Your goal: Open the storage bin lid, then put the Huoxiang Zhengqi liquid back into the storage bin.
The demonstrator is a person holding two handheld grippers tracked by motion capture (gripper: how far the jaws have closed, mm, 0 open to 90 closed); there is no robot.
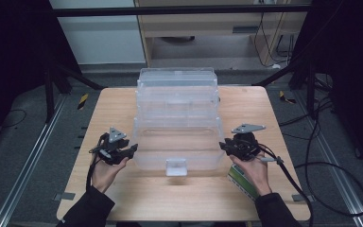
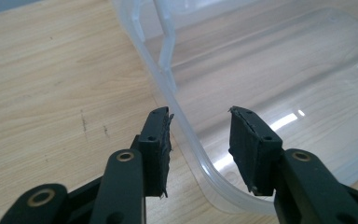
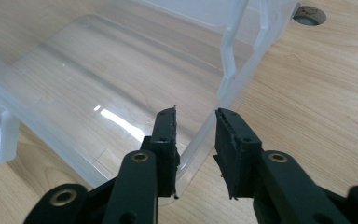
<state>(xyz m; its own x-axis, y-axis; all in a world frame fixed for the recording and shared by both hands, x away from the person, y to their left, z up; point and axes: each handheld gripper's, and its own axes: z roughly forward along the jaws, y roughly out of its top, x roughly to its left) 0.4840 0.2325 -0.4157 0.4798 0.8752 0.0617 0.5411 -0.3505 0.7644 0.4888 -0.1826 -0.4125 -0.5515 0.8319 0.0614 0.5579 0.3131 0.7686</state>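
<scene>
Item: clear plastic lid [image 1: 177, 151] of tiered storage box [image 1: 177, 94], mid-table, long axis crosswise. My left gripper [image 2: 199, 140] straddles its left rim, my right gripper [image 3: 195, 140] its right rim; both released, pads not pressing. Latch tab [image 1: 176, 167] between them.

Standing in the middle of the wooden table [image 1: 123, 189]: a tiered plastic organiser box [image 1: 177, 118], its front lid edge nearest the person, a latch tab [image 1: 176, 167] at the centre of that edge. At the box's front left corner, the left gripper [image 1: 131, 150], straddling the lid rim [image 2: 186, 135]. At the front right corner, the right gripper [image 1: 223, 146], likewise astride the rim. Under the right hand [image 1: 253, 170], near the table's front right, a small carton [image 1: 241, 182]. Behind the table, a cabinet [image 1: 217, 28] on the floor.
</scene>
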